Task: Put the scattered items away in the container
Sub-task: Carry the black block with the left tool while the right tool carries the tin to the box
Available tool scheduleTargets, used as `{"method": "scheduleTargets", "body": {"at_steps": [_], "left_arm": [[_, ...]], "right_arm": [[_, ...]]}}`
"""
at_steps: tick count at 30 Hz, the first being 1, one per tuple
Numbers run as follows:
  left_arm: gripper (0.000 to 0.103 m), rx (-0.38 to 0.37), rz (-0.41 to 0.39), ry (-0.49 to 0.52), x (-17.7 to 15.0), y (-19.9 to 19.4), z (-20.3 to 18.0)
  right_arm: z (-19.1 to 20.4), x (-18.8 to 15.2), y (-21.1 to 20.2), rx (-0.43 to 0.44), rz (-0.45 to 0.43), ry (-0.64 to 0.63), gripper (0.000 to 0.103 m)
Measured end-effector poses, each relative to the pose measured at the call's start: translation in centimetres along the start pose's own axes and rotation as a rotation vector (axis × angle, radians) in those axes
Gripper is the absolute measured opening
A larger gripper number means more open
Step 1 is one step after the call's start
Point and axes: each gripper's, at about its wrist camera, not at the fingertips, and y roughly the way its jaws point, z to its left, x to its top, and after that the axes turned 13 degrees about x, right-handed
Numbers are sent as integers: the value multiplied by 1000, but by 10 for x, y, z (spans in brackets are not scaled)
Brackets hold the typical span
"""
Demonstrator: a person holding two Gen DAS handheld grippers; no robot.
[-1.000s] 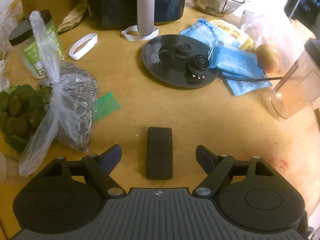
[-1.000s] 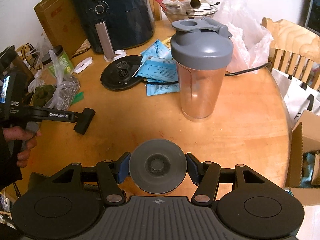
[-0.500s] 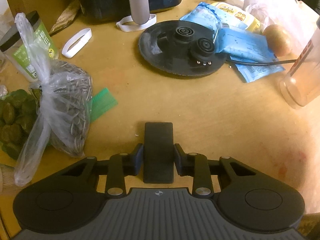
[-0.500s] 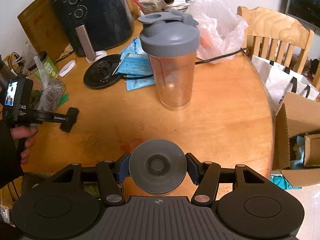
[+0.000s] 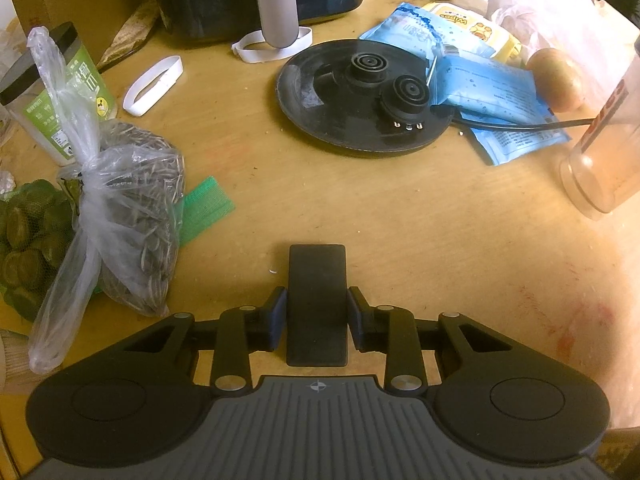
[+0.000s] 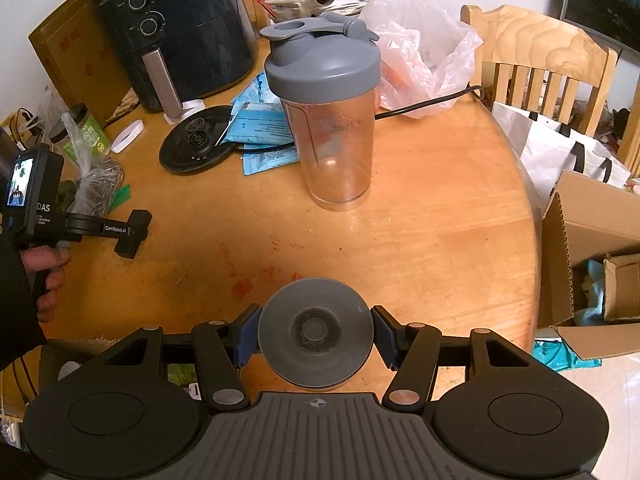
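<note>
A flat black block (image 5: 317, 272) lies between the fingers of my left gripper (image 5: 317, 314), and both pads press on its long sides, low over the wooden table (image 5: 400, 216). The right wrist view shows the same left gripper (image 6: 130, 232) and block (image 6: 136, 220) at the table's left, held by a person's hand (image 6: 44, 264). My right gripper (image 6: 316, 334) is shut on a round grey disc (image 6: 320, 304) above the table's near edge. An open cardboard box (image 6: 592, 216) stands beyond the table's right edge.
A clear shaker bottle with a grey lid (image 6: 324, 120) stands mid-table. Behind it are a black kettle base (image 5: 360, 100), blue packets (image 5: 492, 92), an air fryer (image 6: 180, 28) and a plastic bag (image 6: 420, 52). A bag of seeds (image 5: 132, 208), a green jar (image 5: 52, 92) and a wooden chair (image 6: 540, 60) flank the table.
My left gripper's jaws have closed from wide apart onto the black block. The right gripper has shifted and rolled a little, still holding the grey disc.
</note>
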Motion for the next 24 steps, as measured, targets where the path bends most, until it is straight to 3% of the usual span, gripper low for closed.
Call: {"method": "scheduleTargets", "body": {"at_steps": [10,24], "left_arm": [[31,-17,8,-2,2,-2,3],[31,-52,-69,-61,5,-63,13]], "right_arm": [[-2,-5,-5,-18,-16,17,61],[3,4,-12,8,-54,1,61]]}}
